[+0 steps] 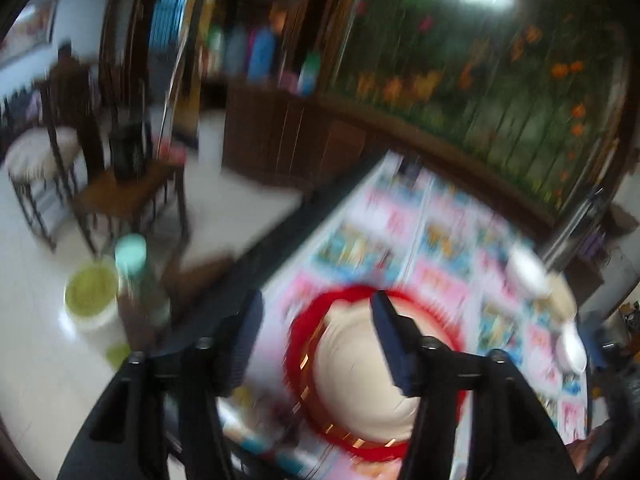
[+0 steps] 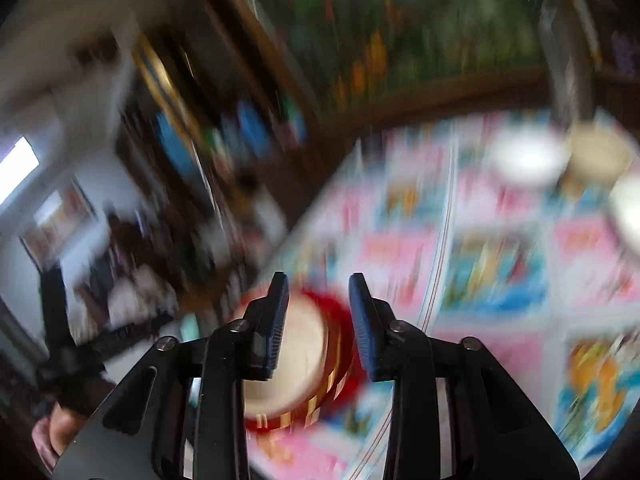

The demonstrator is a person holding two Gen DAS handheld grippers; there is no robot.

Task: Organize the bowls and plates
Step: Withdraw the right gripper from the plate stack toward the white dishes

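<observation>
Both views are blurred. A red-rimmed plate (image 1: 360,376) with a cream centre lies on the patterned tablecloth (image 1: 440,240), near the table's left edge. My left gripper (image 1: 316,298) hangs over it, open, with nothing between its pads; its right finger (image 1: 394,344) crosses the plate in the picture. In the right wrist view the same plate (image 2: 296,360) shows below my right gripper (image 2: 318,280), which is open with a gap between the pads. Two white bowls (image 1: 528,268) (image 1: 572,348) and a tan bowl (image 1: 560,296) sit at the table's far right.
The table's dark left edge (image 1: 240,276) drops to a pale floor with a green bucket (image 1: 90,292), a teal-capped bottle (image 1: 132,252) and wooden chairs (image 1: 128,196). A wooden cabinet (image 1: 288,136) and a flowered wall stand behind. A hand (image 2: 52,432) holds the other gripper at left.
</observation>
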